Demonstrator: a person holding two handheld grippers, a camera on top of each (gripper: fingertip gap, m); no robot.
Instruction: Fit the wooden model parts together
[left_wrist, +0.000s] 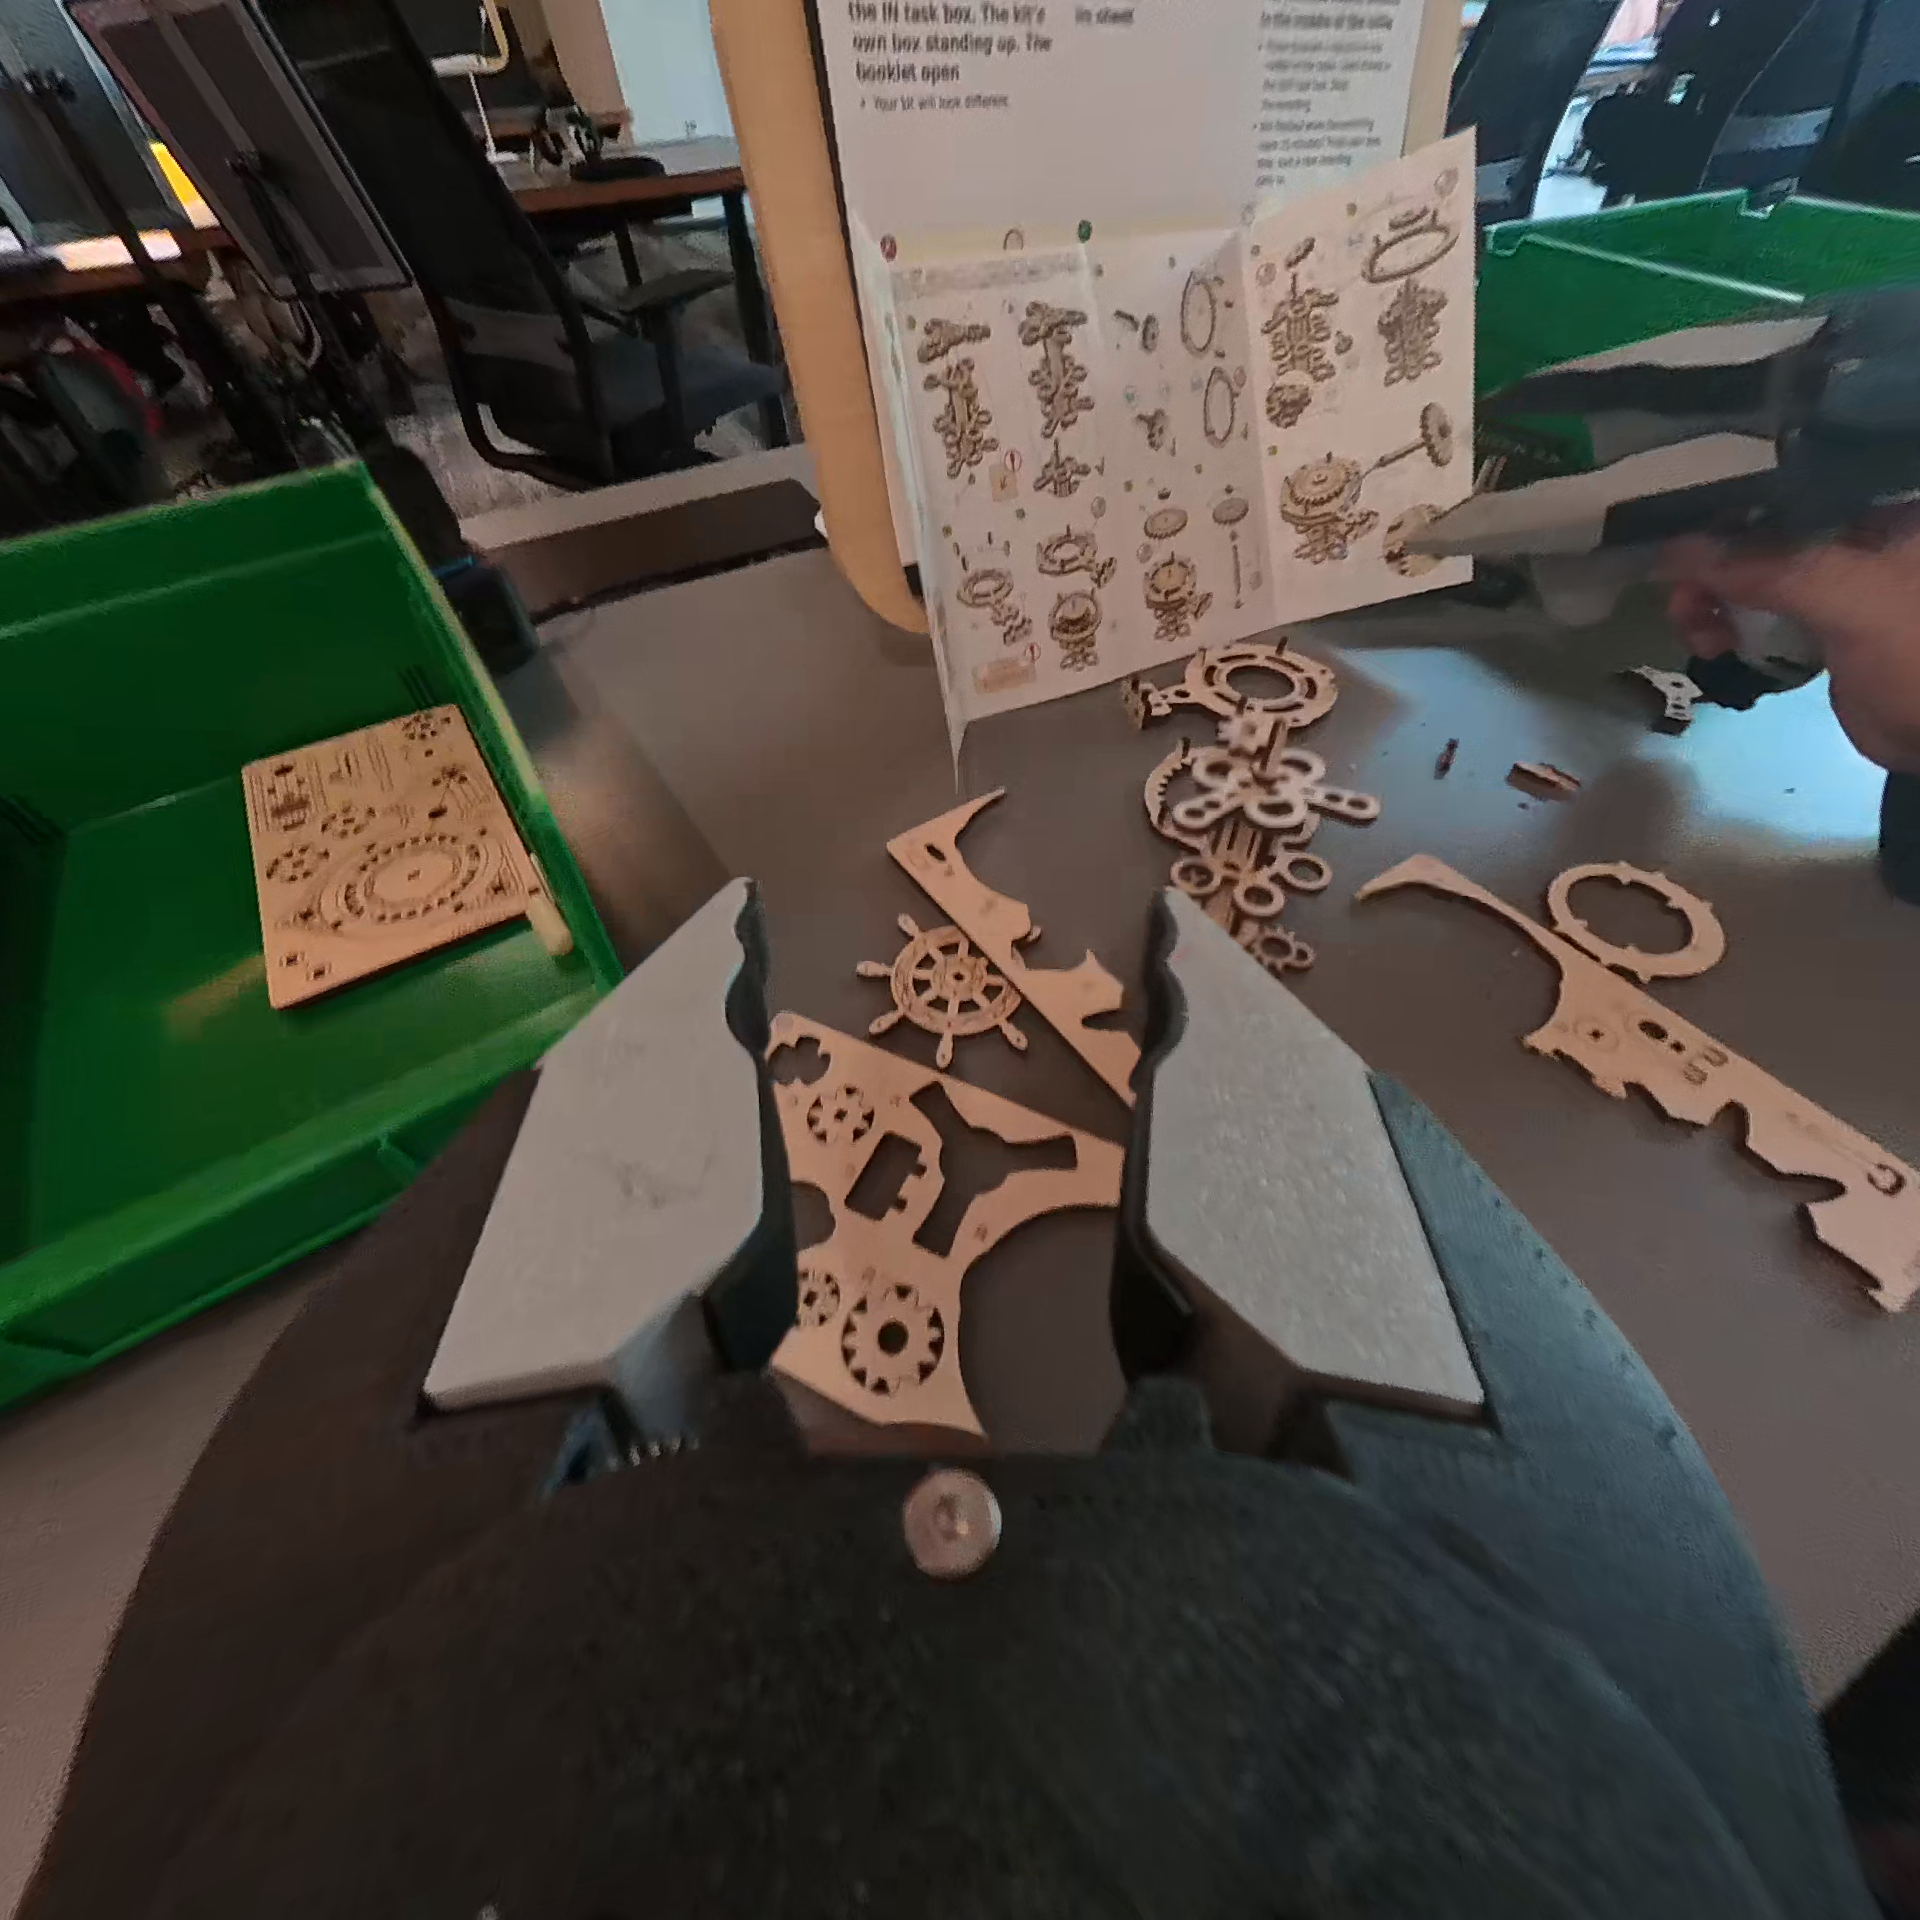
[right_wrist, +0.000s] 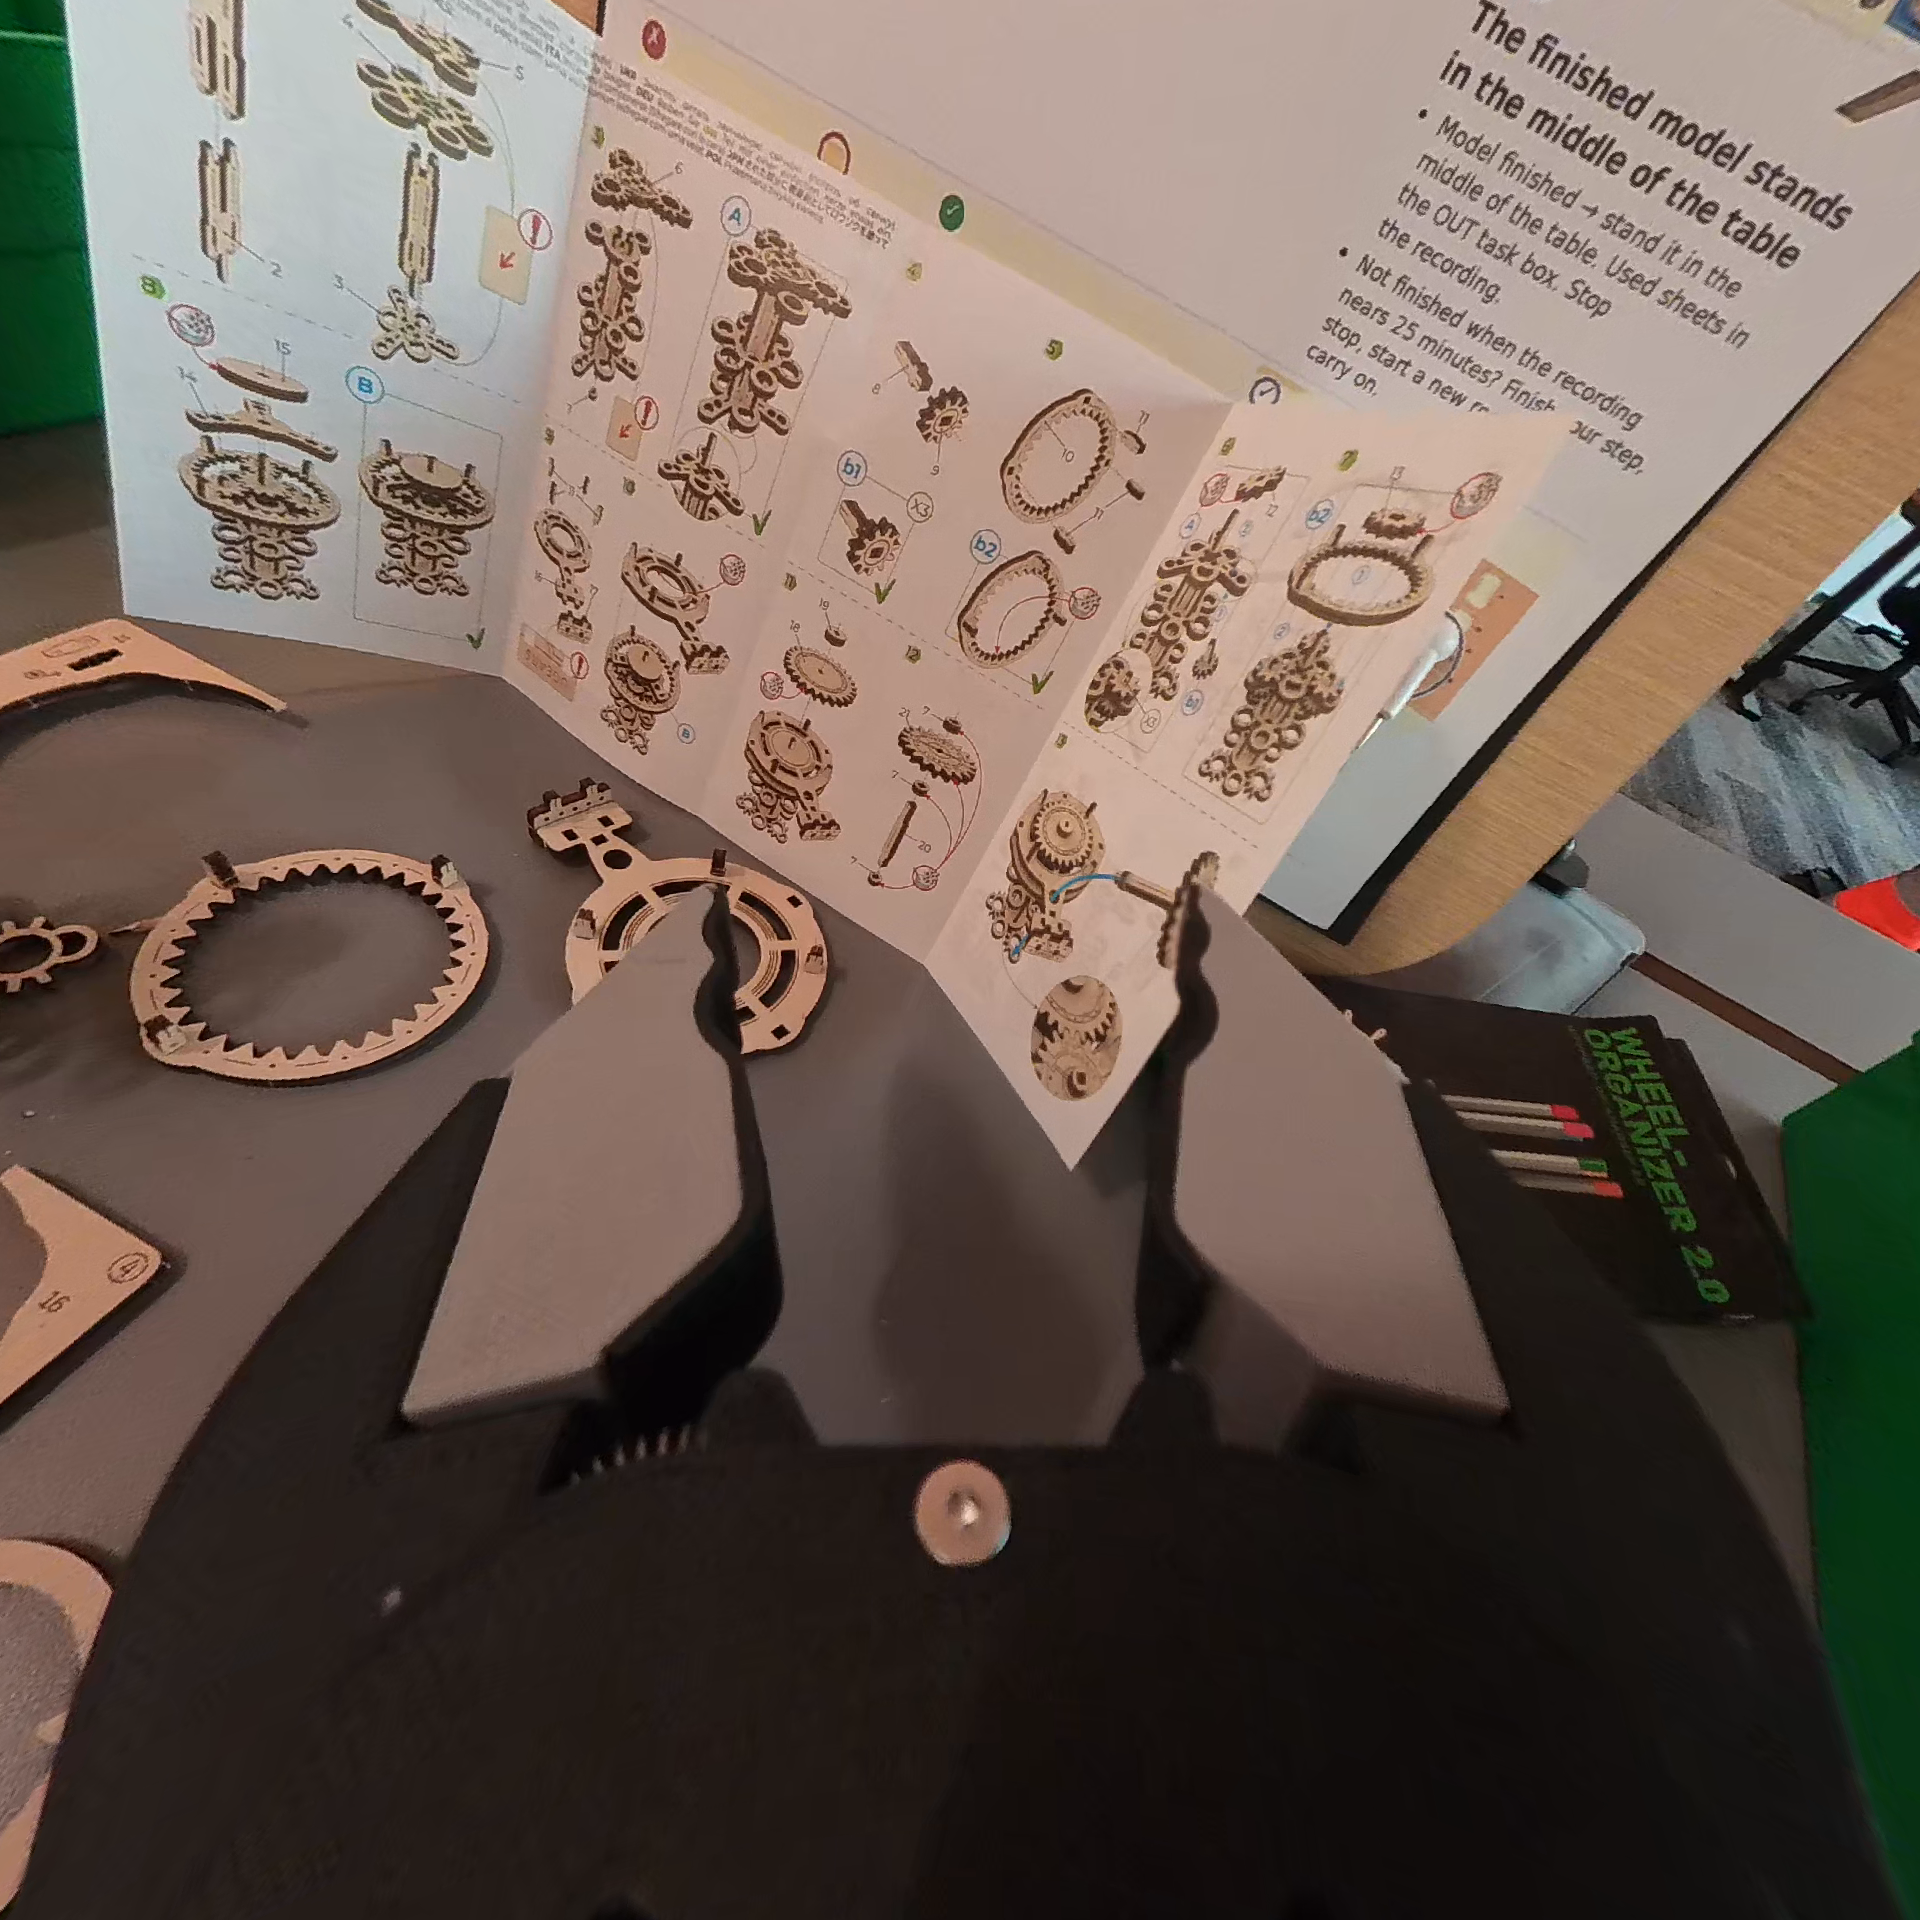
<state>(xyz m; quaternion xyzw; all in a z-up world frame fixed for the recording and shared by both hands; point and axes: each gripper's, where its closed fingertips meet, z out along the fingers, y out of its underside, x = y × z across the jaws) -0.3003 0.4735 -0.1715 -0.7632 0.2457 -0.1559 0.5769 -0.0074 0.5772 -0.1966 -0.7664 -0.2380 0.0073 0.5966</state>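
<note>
In the left wrist view my left gripper (left_wrist: 956, 914) is open and empty, held above a punched wooden sheet scrap with gear cut-outs (left_wrist: 935, 1195). A ship-wheel part (left_wrist: 951, 982) lies just ahead of the fingertips. A partly built wooden model (left_wrist: 1236, 800) lies flat farther off. My right gripper (right_wrist: 956, 925) is open and empty, low over the table in front of the folded instruction booklet (right_wrist: 831, 468). A slotted ring part with a tab (right_wrist: 696, 935) lies partly behind its left finger (right_wrist: 665, 1039). A toothed ring (right_wrist: 312, 961) and a small gear (right_wrist: 42, 951) lie to its left.
A green bin (left_wrist: 208, 1091) at the left holds a full wooden sheet (left_wrist: 384, 852). More sheet scraps (left_wrist: 1662, 1049) lie at the right. A white board (right_wrist: 1351, 156) stands behind the booklet. A black kit box (right_wrist: 1621, 1153) and a green bin (right_wrist: 1860, 1351) sit at the right. The right gripper (left_wrist: 1507, 520) shows blurred before the booklet.
</note>
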